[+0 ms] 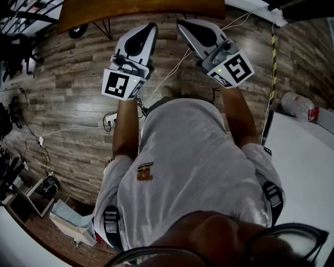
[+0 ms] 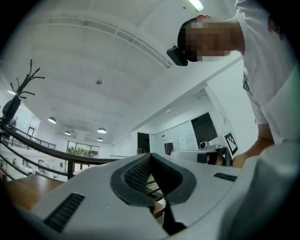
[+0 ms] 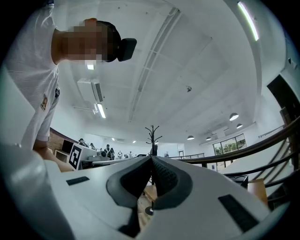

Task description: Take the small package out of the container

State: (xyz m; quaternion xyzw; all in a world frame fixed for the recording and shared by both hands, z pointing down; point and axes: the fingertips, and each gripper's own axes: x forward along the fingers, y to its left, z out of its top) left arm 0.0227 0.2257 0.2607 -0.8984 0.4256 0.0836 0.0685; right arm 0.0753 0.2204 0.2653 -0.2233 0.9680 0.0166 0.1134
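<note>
Your left gripper (image 2: 150, 155) has its jaws pressed together at the tips, with nothing between the dark ribbed pads. Your right gripper (image 3: 151, 157) is the same: jaws fully together and empty-handed. In the head view you hold both up in front of your chest, side by side and close together. Each marker cube (image 1: 122, 84) faces back toward you, and the tips point at the near edge of a brown bench top (image 1: 141, 8). Beneath them lies plank flooring (image 1: 78, 104) with a thin white cable (image 1: 73, 130) trailing across it. A white surface (image 1: 297, 156) runs along your right side; what looks like a clear plastic bottle (image 1: 296, 104) lies at its far edge, though it is too blurred to be sure. Both gripper views look up at the ceiling and its lights. You cannot tell from these views where the small package and its container are.
</note>
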